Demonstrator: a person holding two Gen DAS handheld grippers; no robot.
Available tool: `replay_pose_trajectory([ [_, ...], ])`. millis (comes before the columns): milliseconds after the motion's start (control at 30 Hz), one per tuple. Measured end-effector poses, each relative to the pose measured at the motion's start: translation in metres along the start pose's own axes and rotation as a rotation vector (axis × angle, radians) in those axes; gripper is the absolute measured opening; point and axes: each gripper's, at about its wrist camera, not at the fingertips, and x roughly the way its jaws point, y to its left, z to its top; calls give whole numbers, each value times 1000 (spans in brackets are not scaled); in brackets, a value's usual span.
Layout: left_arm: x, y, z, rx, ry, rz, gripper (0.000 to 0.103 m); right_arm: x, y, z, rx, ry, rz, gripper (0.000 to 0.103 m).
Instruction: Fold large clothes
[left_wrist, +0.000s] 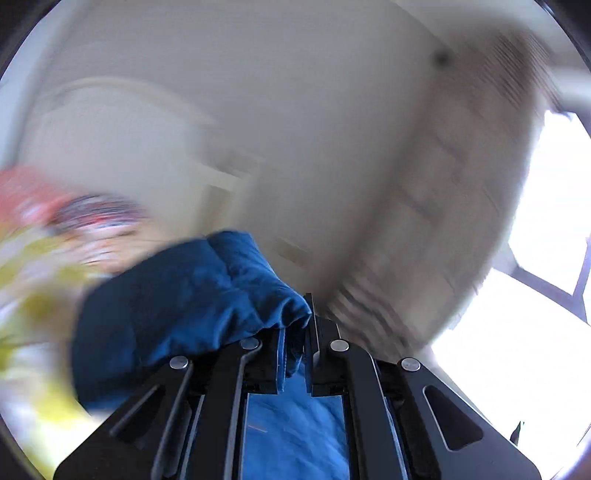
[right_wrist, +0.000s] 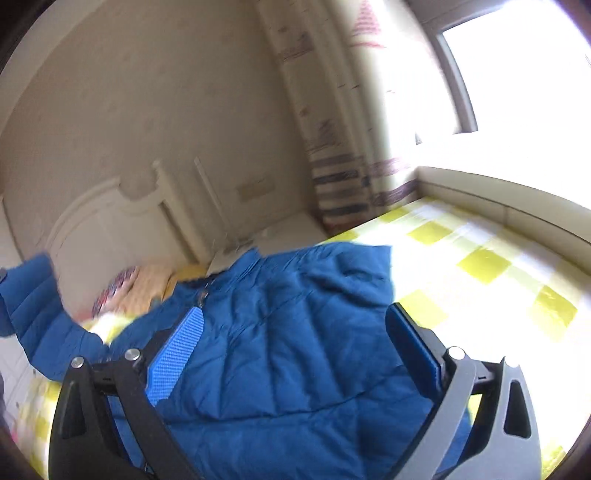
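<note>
A: Where is the blue quilted jacket (right_wrist: 295, 332) found?

B: It is spread on the yellow-and-white checked bedspread (right_wrist: 480, 266), with its body directly ahead of and beneath the right gripper (right_wrist: 295, 347). One sleeve (right_wrist: 33, 306) is seen raised off to the left of that view, toward the headboard (right_wrist: 110, 221).

A: And the jaws?

B: The right gripper's jaws are held wide apart with nothing pinched; the jacket is merely seen between and below them. The left gripper (left_wrist: 295, 332) is clenched on a bunched fold of the jacket's fabric (left_wrist: 207, 295), which is draped away to the left of its fingers.

A: How is the long axis judged?

B: In the right wrist view the garment is taken to run from the near edge up toward the collar (right_wrist: 207, 284) and the pillows (right_wrist: 147, 284), so it points at the headboard. The hem end is not shown.

A: Which hand is nearer?

B: The left is already attached. The right is judged to need a descent onto the jacket's body or its right-hand edge (right_wrist: 388, 273), which lies ahead of its right finger.
</note>
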Motion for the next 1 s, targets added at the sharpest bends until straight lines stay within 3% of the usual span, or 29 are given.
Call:
replay_pose_trajectory([
  [67,37,-67,-41,138,132,-94,4,1,-9,1,21,-4,-20,98],
  [100,60,-97,-68,215,242,-130,5,2,-13,2,34,-3,-27,98],
  [133,71,-112,-86,254,292,-132,5,2,-15,2,43,-3,-29,98],
  [200,106,-146,-147,367,470,-71,6,1,-21,2,63,-8,-29,98],
  [267,120,-151,-181,393,552,-54,10,2,-24,2,75,-2,-24,98],
  [367,118,-145,-200,402,589,-70,14,3,-23,-1,72,6,-18,98],
  [467,101,-136,-184,376,566,-97,15,5,-23,-2,69,17,-16,98],
  [533,71,-128,-157,294,456,-138,15,5,-24,-2,72,19,-14,98],
  [600,42,-100,-137,197,341,-120,17,5,-24,-3,73,21,-14,98],
  [633,33,-85,-128,143,293,-93,34,6,-24,-3,71,22,-17,98],
  [667,18,-60,-122,55,239,-30,82,7,-22,-3,65,25,-18,98],
  [700,7,-35,-121,-33,191,37,99,7,-20,-4,56,28,-20,98],
  [733,-3,-11,-122,-112,142,129,97,8,-18,-3,47,31,-21,98],
  [767,-8,13,-124,-183,150,213,93,9,-16,-3,38,34,-22,98],
  [800,-8,30,-126,-235,176,217,88,10,-14,-3,25,38,-24,98],
  [867,-11,52,-134,-305,180,231,87,11,-12,-4,10,41,-30,98],
  [1000,-2,62,-156,-293,222,331,88,10,-8,-6,-12,35,-42,98],
])
